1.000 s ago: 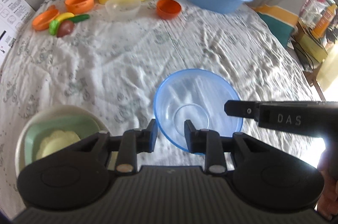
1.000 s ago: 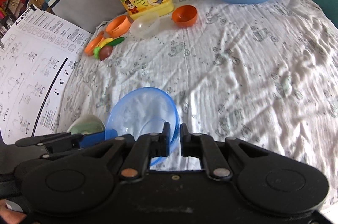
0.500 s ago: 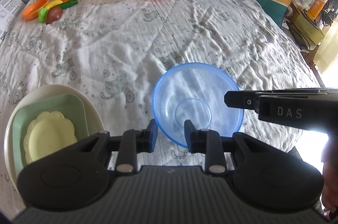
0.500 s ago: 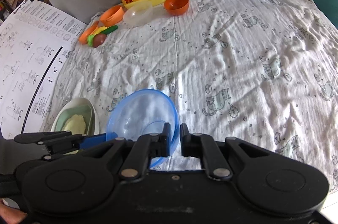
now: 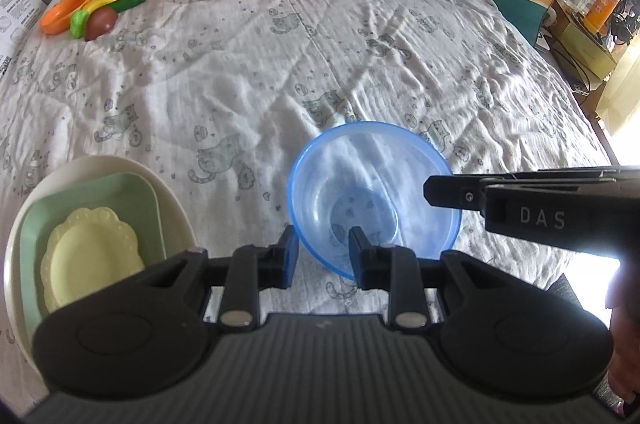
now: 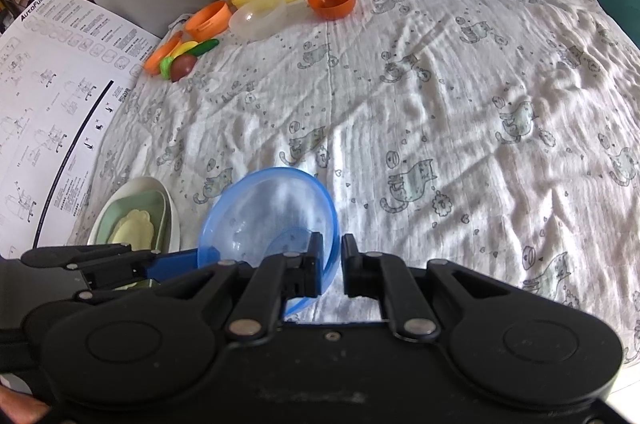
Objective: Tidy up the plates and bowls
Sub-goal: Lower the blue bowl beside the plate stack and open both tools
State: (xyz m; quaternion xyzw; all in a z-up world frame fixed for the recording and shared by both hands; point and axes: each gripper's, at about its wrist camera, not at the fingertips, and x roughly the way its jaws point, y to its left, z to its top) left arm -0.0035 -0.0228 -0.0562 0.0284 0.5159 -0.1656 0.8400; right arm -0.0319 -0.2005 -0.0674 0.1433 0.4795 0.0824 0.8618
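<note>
While both my tongs clamp the clear blue bowl [image 5: 374,200], my left tongs [image 5: 319,251] pinch its near rim and my right tongs [image 6: 329,266] grip its right rim; the stacked plates [image 5: 92,244] lie just left of my left tongs.

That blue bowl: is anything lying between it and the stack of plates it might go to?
Nothing visible does. Only bare cloth lies between the blue bowl and the stacked plates to its left. Both grippers already grip the bowl's rim.
</note>
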